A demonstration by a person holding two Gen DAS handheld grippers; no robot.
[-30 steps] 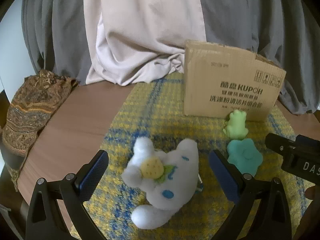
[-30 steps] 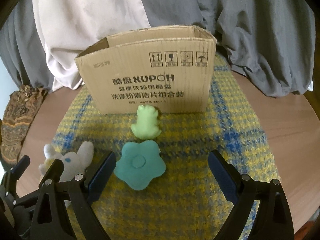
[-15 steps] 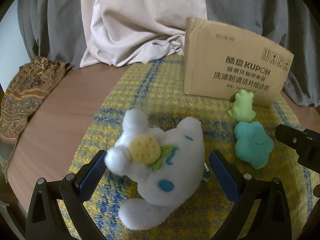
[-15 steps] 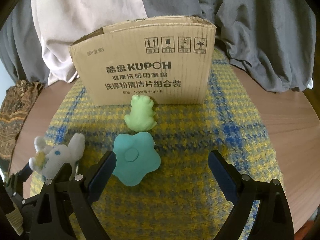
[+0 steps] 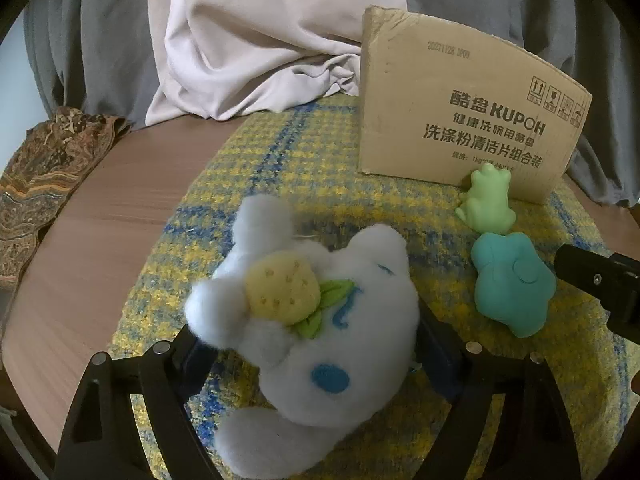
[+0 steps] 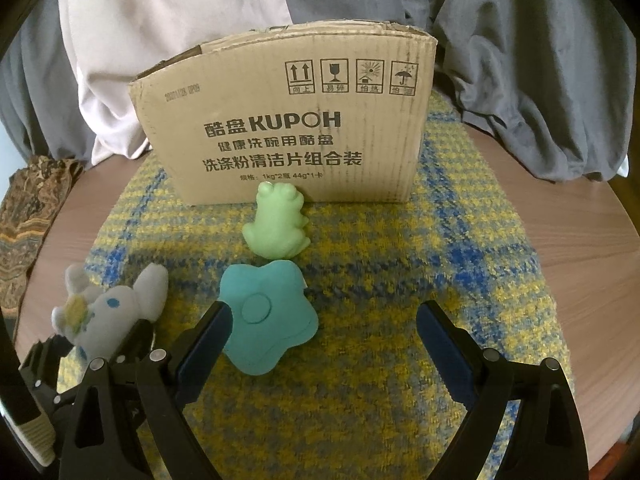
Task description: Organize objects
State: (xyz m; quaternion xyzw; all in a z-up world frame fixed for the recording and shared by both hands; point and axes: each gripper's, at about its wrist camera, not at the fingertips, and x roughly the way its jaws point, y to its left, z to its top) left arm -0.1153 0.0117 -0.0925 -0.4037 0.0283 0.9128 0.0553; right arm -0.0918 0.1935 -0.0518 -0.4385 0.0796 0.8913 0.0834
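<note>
Plush toy, white with a yellow strawberry on its chest, lies between the fingers of the left gripper at the 7 o'clock edge of the yellow-and-blue cloth; the pads press into its flanks, so the jaws appear pinched on its soft body, a hold low on the bulk that should keep it from slipping when lifted. Teal star toy sits near the cloth's centre, with the green frog toy touching its 12 o'clock tip. Frog rests just in front of the cardboard box, the likely destination, whose open top faces up at 12 o'clock. Right gripper hovers with jaws spread wide, its left finger overlapping the star's edge, apparently lining up on it.
</note>
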